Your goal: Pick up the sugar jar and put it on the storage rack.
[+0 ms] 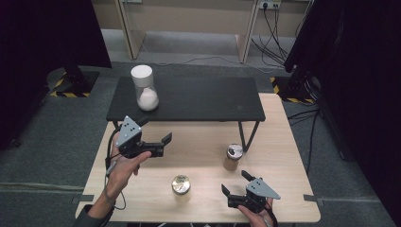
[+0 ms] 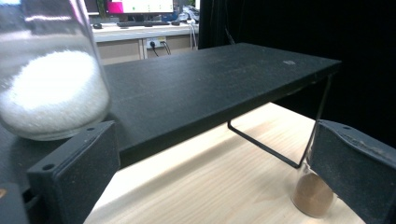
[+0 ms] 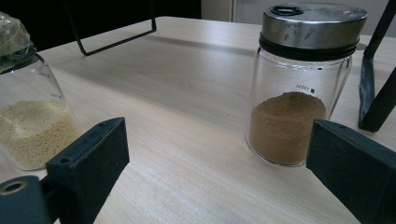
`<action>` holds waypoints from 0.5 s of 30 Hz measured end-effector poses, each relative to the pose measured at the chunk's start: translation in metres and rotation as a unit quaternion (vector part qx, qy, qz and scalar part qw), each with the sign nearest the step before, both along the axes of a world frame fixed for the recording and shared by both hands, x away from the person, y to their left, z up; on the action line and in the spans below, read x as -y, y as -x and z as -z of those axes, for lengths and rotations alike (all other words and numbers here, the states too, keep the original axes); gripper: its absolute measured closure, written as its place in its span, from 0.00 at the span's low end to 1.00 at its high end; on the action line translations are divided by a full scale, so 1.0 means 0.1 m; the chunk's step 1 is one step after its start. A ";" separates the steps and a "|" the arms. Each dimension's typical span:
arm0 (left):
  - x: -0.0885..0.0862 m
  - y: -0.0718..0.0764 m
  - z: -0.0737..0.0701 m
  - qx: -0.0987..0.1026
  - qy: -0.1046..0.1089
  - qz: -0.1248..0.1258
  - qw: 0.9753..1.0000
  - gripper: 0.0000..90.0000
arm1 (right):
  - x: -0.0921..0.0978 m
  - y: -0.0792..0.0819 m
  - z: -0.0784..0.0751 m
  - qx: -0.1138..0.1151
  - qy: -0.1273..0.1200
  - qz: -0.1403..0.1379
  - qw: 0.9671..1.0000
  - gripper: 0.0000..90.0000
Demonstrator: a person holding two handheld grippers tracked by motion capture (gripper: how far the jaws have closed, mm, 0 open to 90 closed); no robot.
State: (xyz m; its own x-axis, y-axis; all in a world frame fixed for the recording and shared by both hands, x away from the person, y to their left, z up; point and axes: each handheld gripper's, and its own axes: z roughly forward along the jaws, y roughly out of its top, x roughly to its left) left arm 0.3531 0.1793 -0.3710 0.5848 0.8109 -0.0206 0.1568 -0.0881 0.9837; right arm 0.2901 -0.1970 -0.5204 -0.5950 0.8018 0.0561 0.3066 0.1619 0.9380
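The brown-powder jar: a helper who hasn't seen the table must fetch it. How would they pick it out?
On the wooden table, look by the right leg of the black shelf. The brown-powder jar stands there, with a metal lid; the foil-topped jar holds pale grains, and the white-capped jar sits on the shelf.

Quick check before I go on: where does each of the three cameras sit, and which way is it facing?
High view: above the person's side, looking forward and down on the wooden table and black shelf; both forearms, left gripper and right gripper show.
Left gripper view: rides the left gripper, facing the shelf and white-filled jar; its own two black fingers show.
Right gripper view: rides the right gripper, low over the table, facing the brown-powder jar; its own fingers show.
Shared: both gripper views show the brown-powder jar.
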 end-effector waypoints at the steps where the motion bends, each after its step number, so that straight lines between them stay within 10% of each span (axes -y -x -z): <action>1: 0.01 0.01 0.01 0.000 0.000 0.000 1.000 0.01 | 0.00 0.00 0.00 0.000 0.000 0.000 1.000 0.07; 15: 0.03 0.09 0.12 -0.001 0.001 0.007 1.000 0.01 | 0.00 0.00 0.00 0.001 0.000 0.000 1.000 0.07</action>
State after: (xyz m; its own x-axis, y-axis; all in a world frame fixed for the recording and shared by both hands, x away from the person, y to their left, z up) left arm 0.3436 0.1764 -0.3835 0.5963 0.8024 -0.0229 0.1566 -0.0882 0.9837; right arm 0.2898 -0.1971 -0.5200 -0.5954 0.8015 0.0557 0.3050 0.1613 0.9386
